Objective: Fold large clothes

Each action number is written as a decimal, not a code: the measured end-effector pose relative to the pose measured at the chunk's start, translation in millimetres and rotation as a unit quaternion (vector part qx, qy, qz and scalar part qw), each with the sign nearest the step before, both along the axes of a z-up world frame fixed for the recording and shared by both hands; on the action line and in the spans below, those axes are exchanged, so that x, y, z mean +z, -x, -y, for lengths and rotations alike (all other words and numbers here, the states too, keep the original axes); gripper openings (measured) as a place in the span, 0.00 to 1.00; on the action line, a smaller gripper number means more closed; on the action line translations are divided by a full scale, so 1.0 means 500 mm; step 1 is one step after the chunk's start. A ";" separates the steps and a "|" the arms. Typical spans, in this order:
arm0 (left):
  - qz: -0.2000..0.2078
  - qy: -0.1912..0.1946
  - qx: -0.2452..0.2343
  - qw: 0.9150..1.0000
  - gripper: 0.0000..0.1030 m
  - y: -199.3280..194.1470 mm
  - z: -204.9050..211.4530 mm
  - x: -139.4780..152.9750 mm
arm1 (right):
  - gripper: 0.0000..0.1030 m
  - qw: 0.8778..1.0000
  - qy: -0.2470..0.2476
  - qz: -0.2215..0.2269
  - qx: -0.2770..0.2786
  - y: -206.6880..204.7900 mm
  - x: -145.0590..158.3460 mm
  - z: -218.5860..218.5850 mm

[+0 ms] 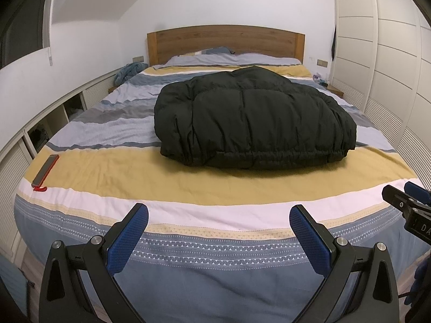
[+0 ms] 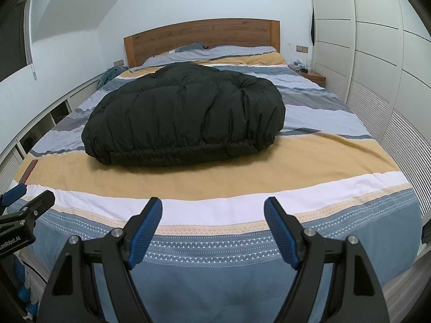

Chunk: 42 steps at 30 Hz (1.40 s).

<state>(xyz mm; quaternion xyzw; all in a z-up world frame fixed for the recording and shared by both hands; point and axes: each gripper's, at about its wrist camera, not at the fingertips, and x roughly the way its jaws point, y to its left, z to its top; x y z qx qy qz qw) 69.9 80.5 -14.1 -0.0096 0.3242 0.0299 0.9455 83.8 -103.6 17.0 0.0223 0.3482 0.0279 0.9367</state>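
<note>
A bulky black quilted jacket (image 1: 253, 118) lies in a folded heap in the middle of the bed (image 1: 188, 180), its elastic hem facing me; the right wrist view shows the jacket (image 2: 186, 118) too. My left gripper (image 1: 218, 216) hovers open over the foot of the bed, well short of the jacket, nothing between its blue pads. My right gripper (image 2: 213, 210) is open too, at the same distance from the jacket, over the striped bed cover (image 2: 215, 177). Each gripper shows at the edge of the other's view.
A phone in a red case (image 1: 45, 168) lies at the bed's left edge. Low white cabinets (image 1: 48, 113) run along the left, a tall white wardrobe (image 2: 377, 53) along the right. A wooden headboard (image 1: 226, 41) and pillows are at the far end; a nightstand (image 2: 312, 75) stands right.
</note>
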 end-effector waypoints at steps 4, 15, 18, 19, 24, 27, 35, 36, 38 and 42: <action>-0.001 0.000 -0.001 1.000 1.00 0.001 0.001 0.000 | 0.75 1.000 0.002 0.001 -0.001 0.002 -0.002 0.002; -0.001 0.001 -0.002 1.000 0.99 0.003 0.001 -0.002 | 0.75 1.000 0.003 0.000 -0.001 0.003 -0.004 0.005; -0.001 0.001 -0.003 1.000 1.00 0.004 0.000 -0.002 | 0.75 1.000 0.003 0.000 0.000 0.003 -0.003 0.004; -0.001 0.001 -0.003 1.000 1.00 0.005 0.000 -0.002 | 0.75 1.000 0.003 0.000 0.000 0.004 -0.004 0.005; -0.002 0.001 -0.003 1.000 1.00 0.005 0.000 -0.004 | 0.75 1.000 0.005 0.001 0.001 0.006 -0.001 0.005; -0.002 0.001 -0.003 1.000 1.00 0.006 0.000 -0.005 | 0.75 1.000 0.007 0.001 0.002 0.007 0.000 0.004; -0.003 0.001 -0.004 1.000 1.00 0.007 0.000 -0.006 | 0.75 1.000 0.008 0.000 0.003 0.008 0.003 0.003; -0.004 0.001 -0.004 1.000 1.00 0.007 0.000 -0.006 | 0.75 1.000 0.008 0.000 0.003 0.008 0.003 0.004; -0.004 0.001 -0.004 1.000 0.99 0.006 -0.001 -0.006 | 0.75 1.000 0.009 0.000 0.003 0.007 0.003 0.000; -0.005 0.000 -0.004 1.000 1.00 0.007 -0.002 -0.007 | 0.75 1.000 0.009 0.000 0.003 0.007 0.003 0.000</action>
